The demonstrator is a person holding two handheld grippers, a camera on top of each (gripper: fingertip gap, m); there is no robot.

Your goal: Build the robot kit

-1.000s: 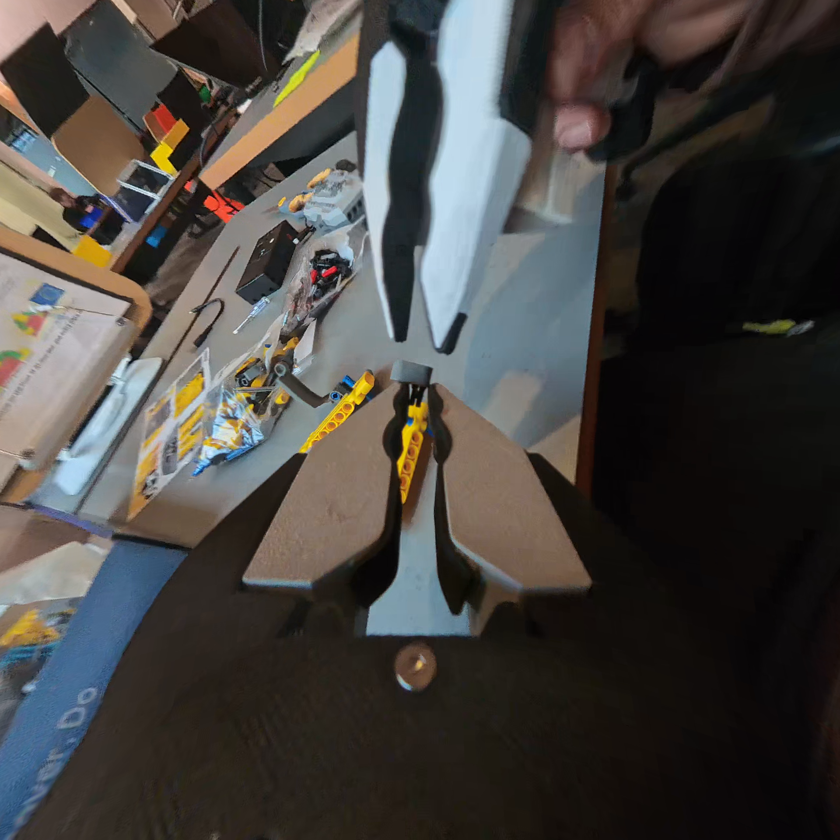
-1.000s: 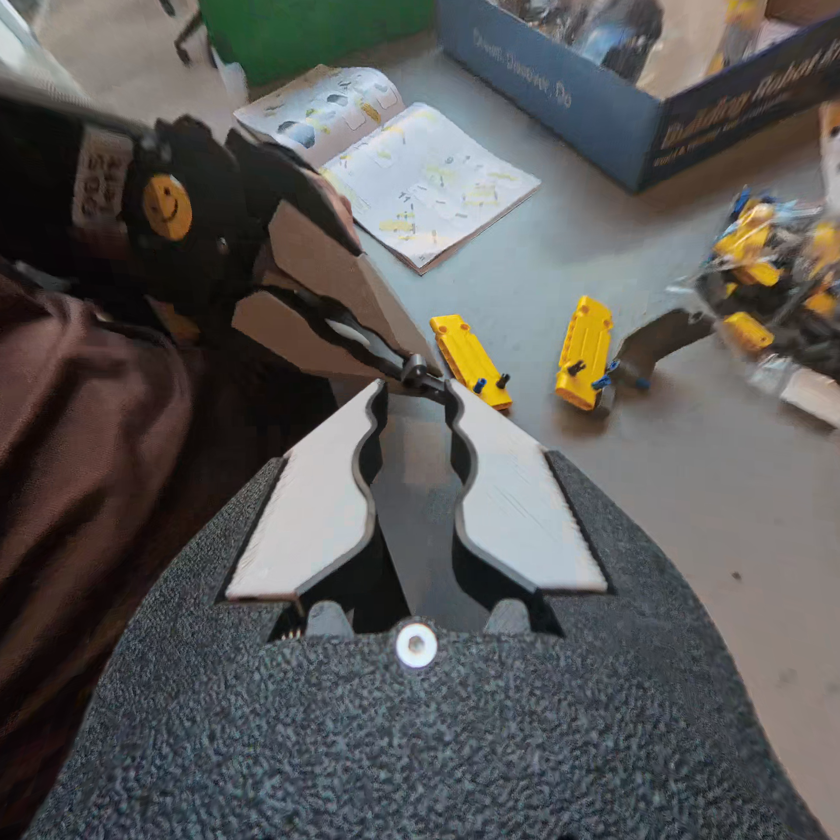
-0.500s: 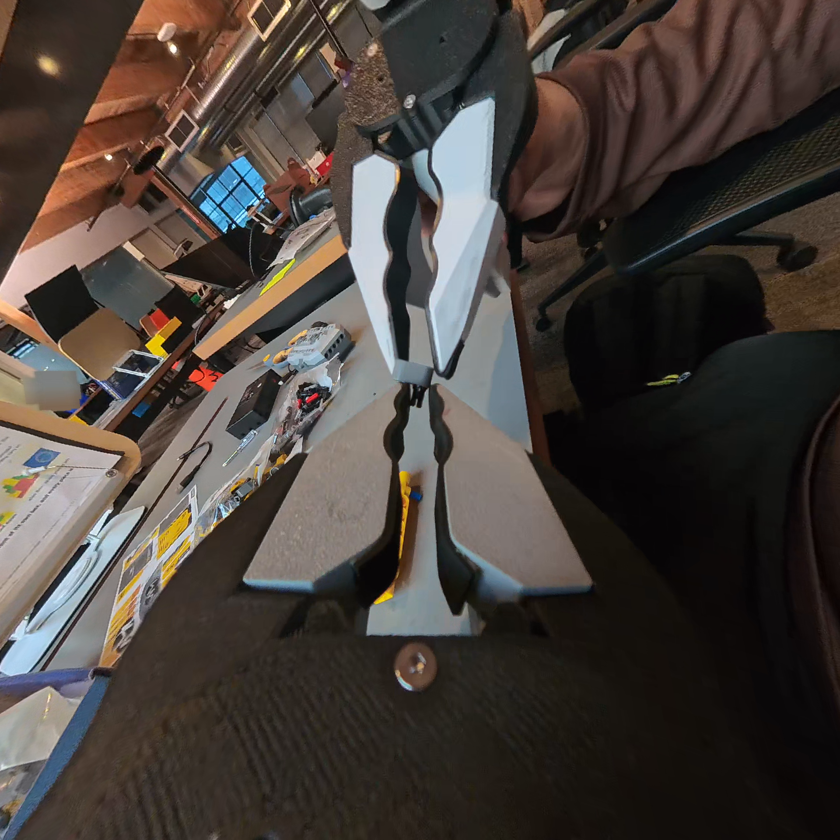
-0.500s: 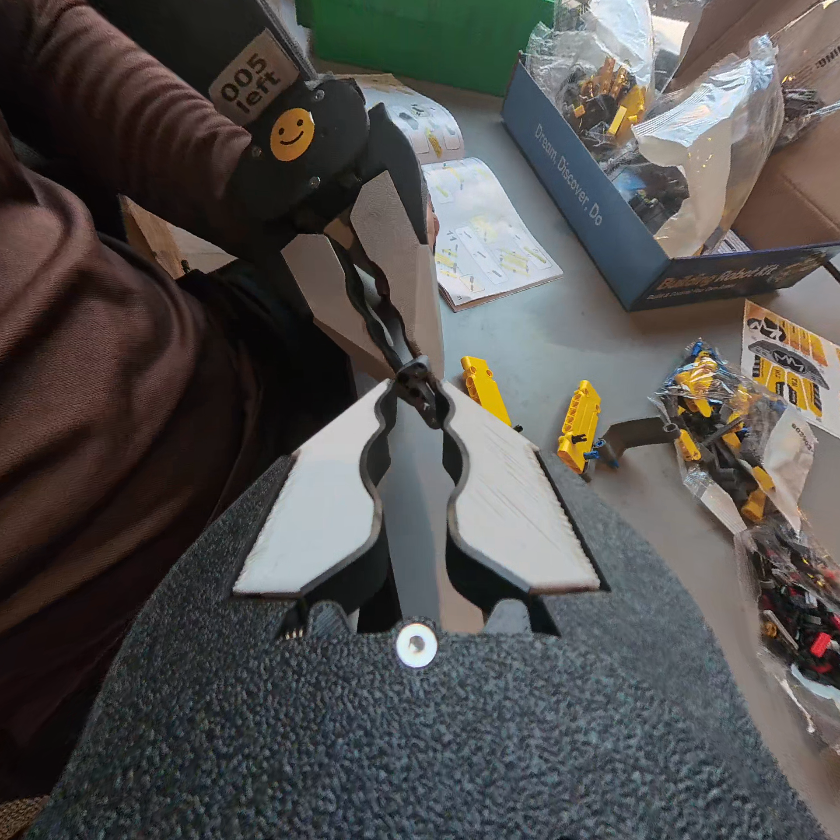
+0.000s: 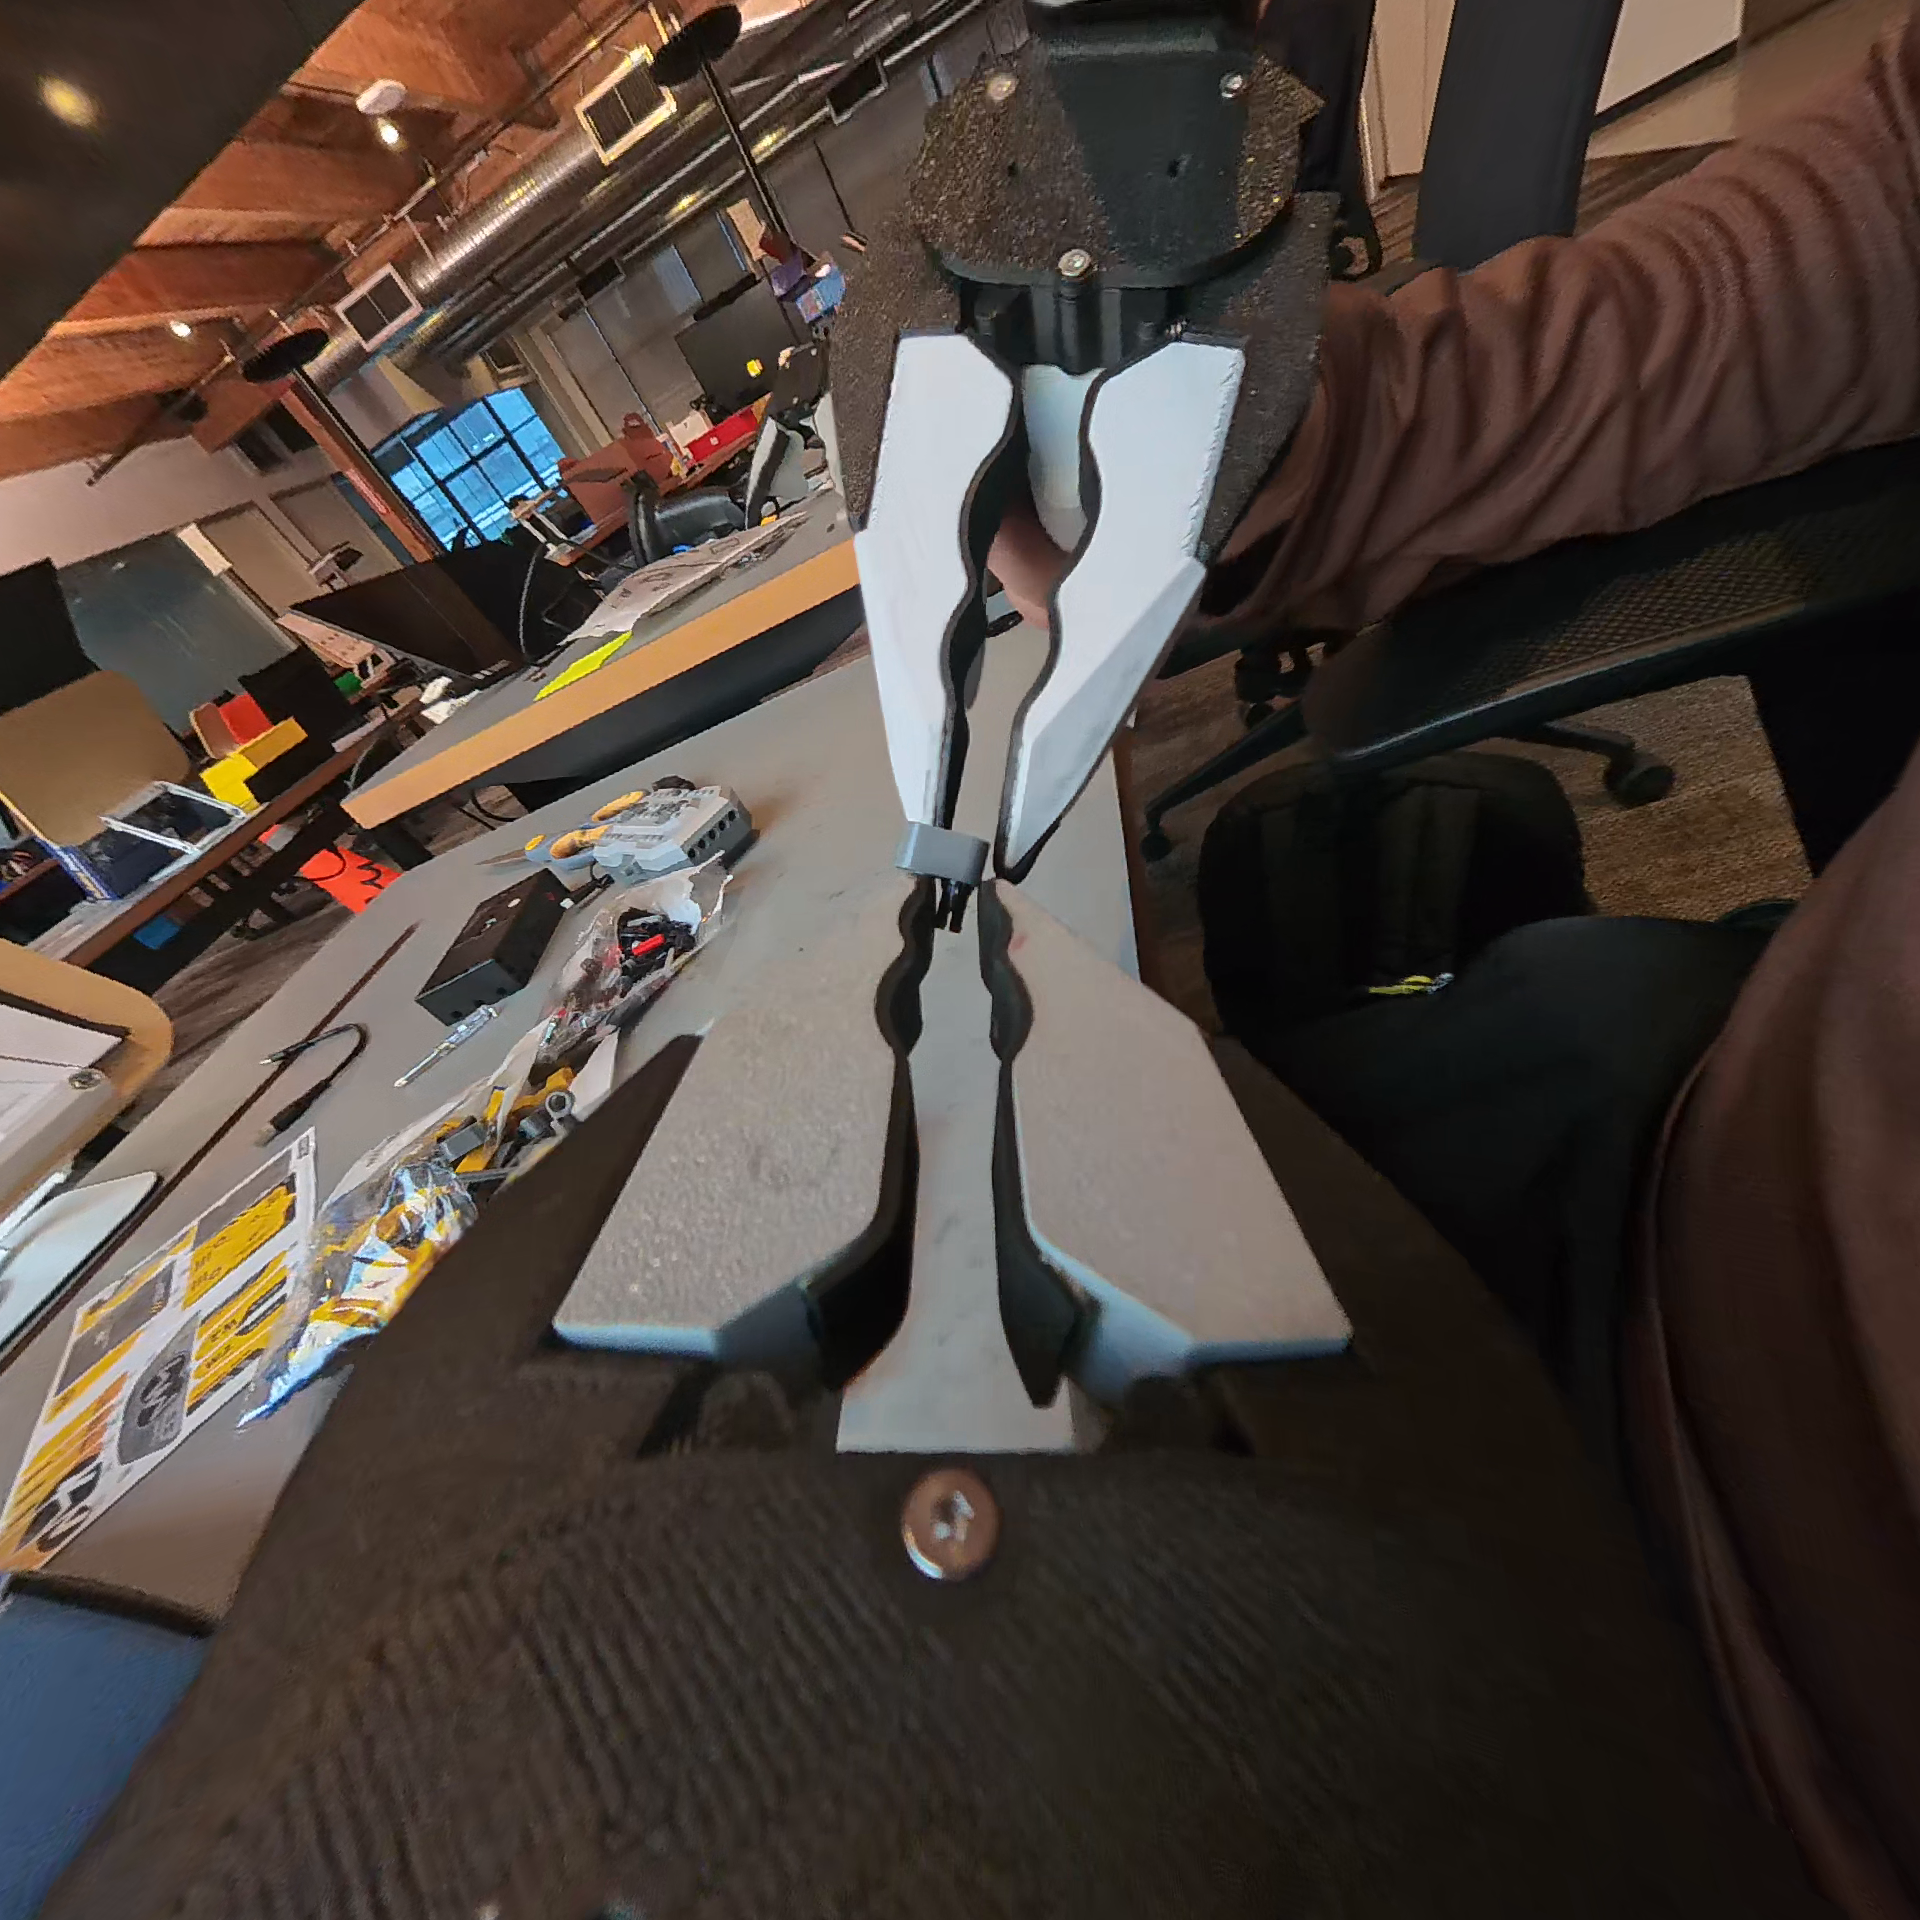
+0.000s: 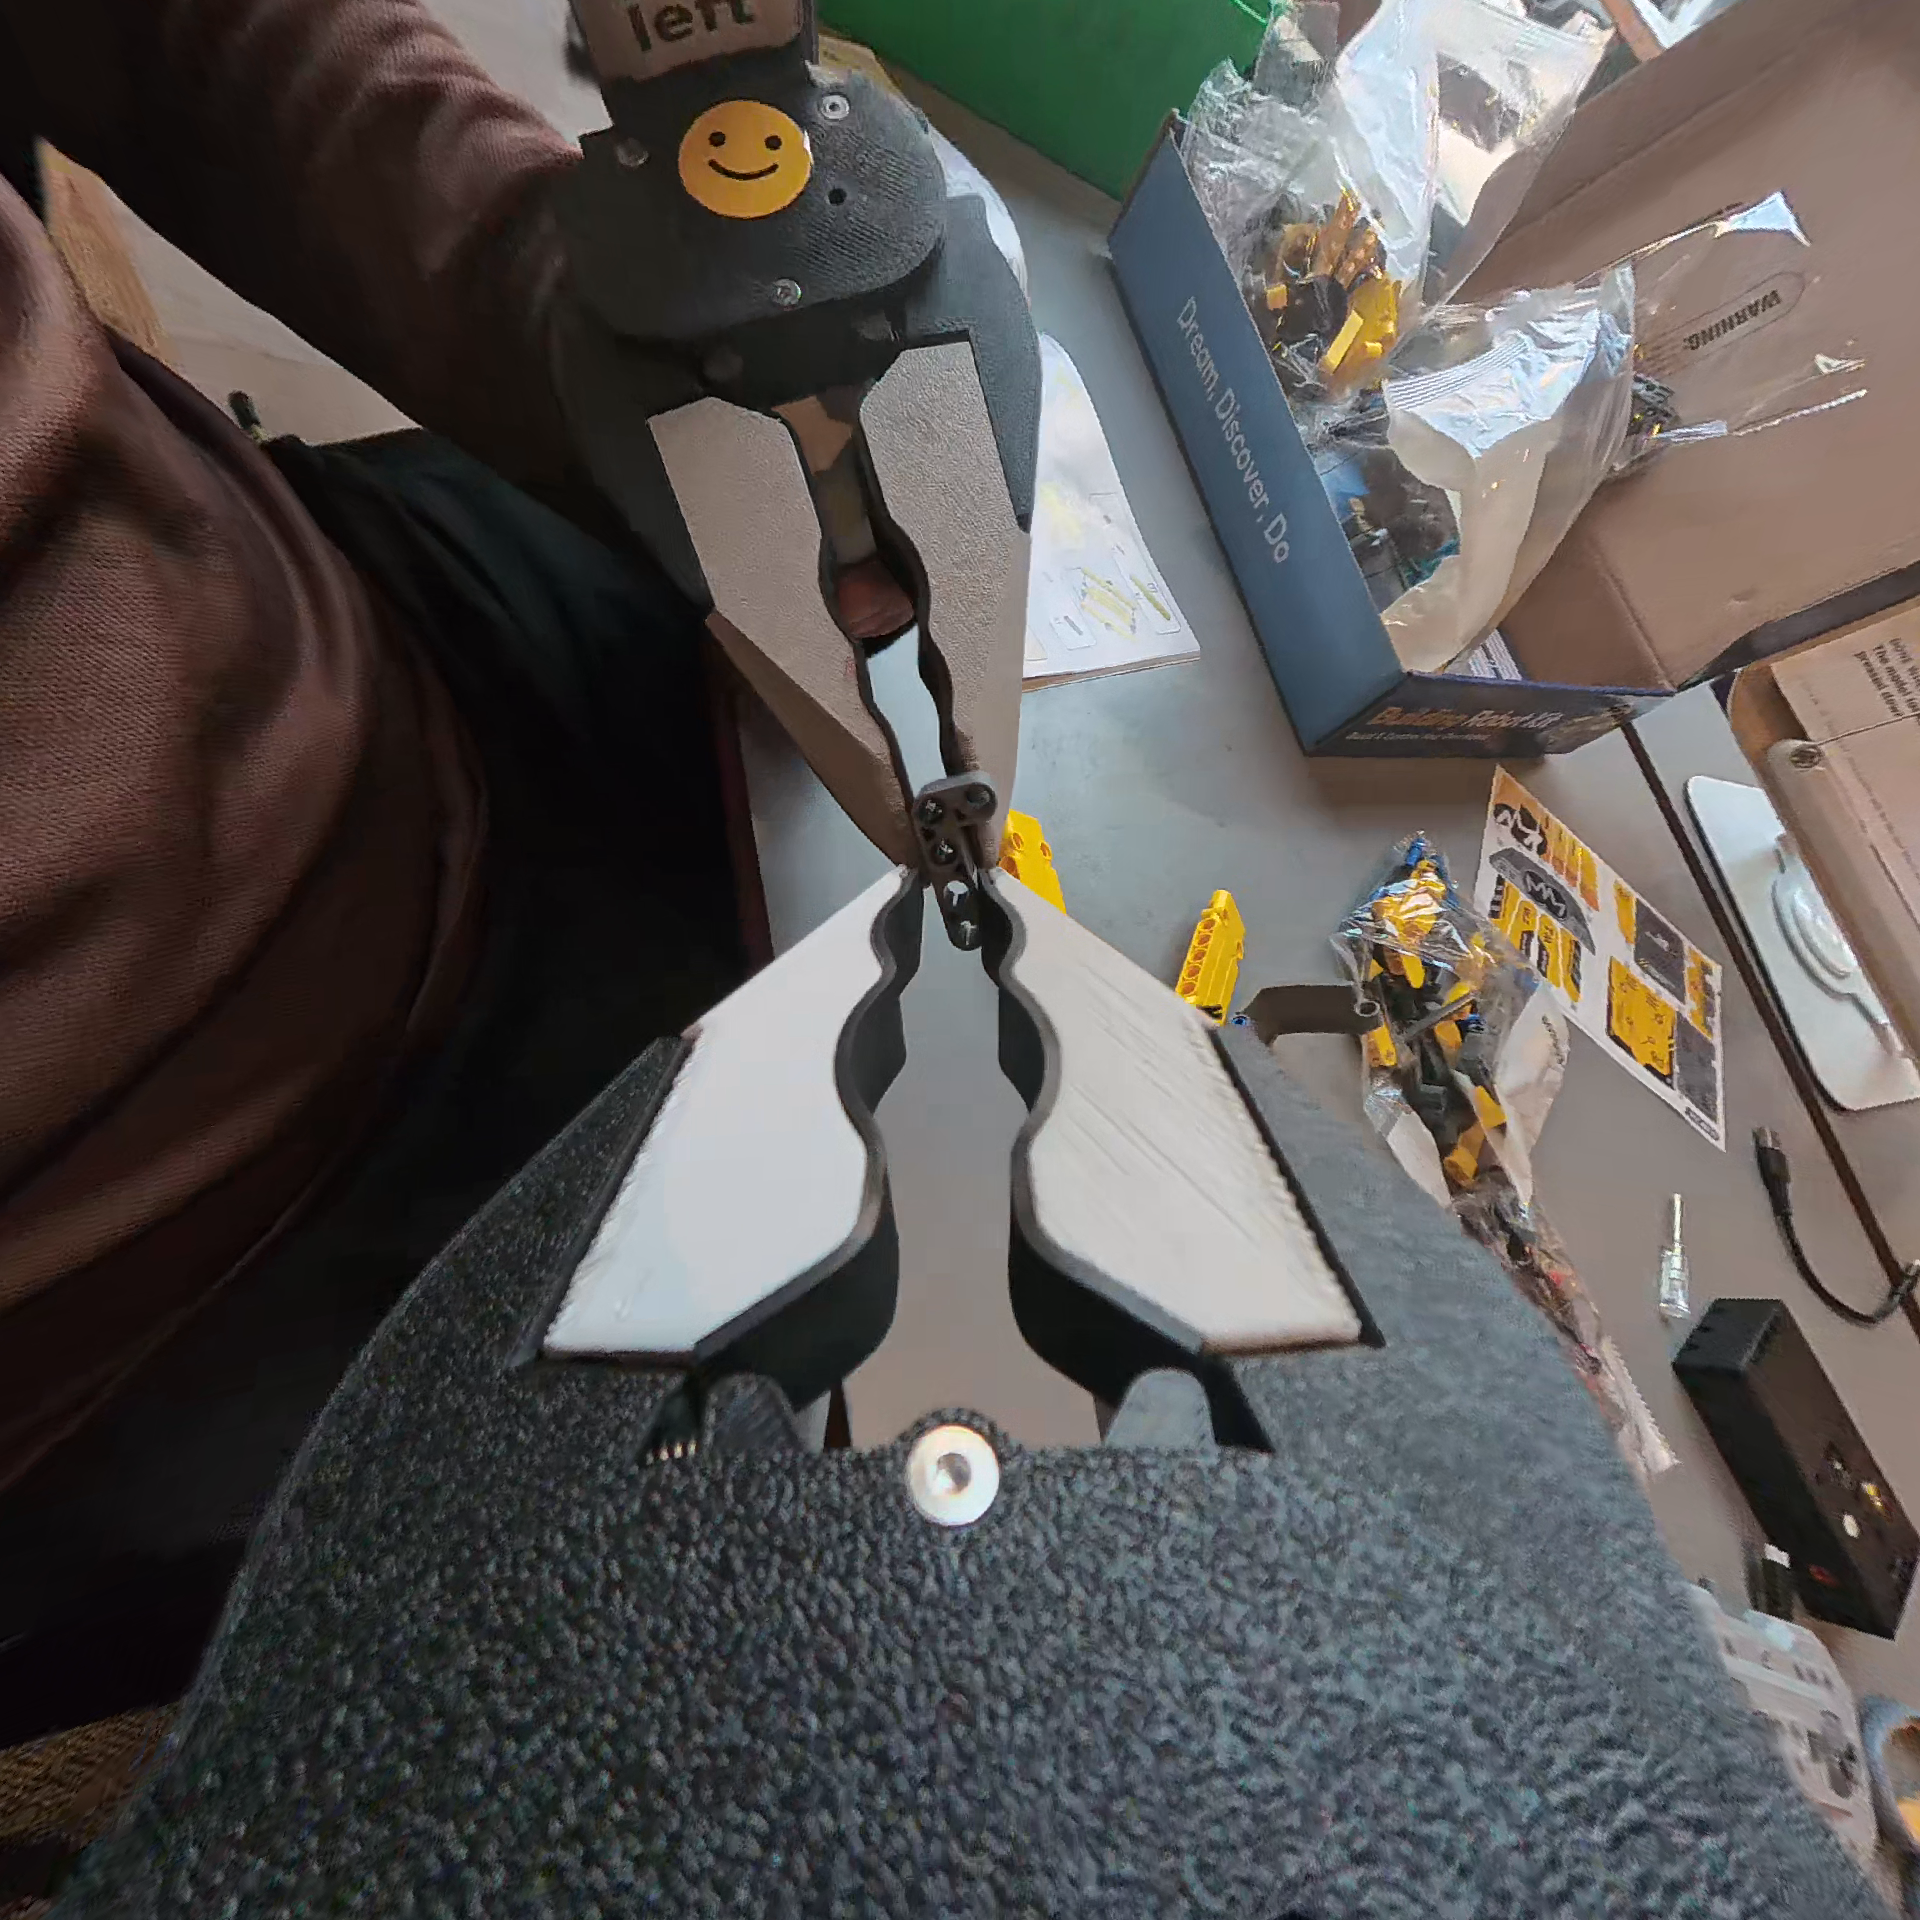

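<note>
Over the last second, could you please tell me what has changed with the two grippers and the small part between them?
Both grippers have tilted up from the table, so the left wrist view now looks across the room. The left gripper and right gripper have closed in tip to tip, both gripping the small black part, with a grey piece at the right gripper's tips. The yellow pieces, bags and blue box lie unchanged.

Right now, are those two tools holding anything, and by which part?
Yes: a small dark grey holed beam, held in the air between them. The left tool pinches its bent upper end; the right tool grips its lower end.
</note>
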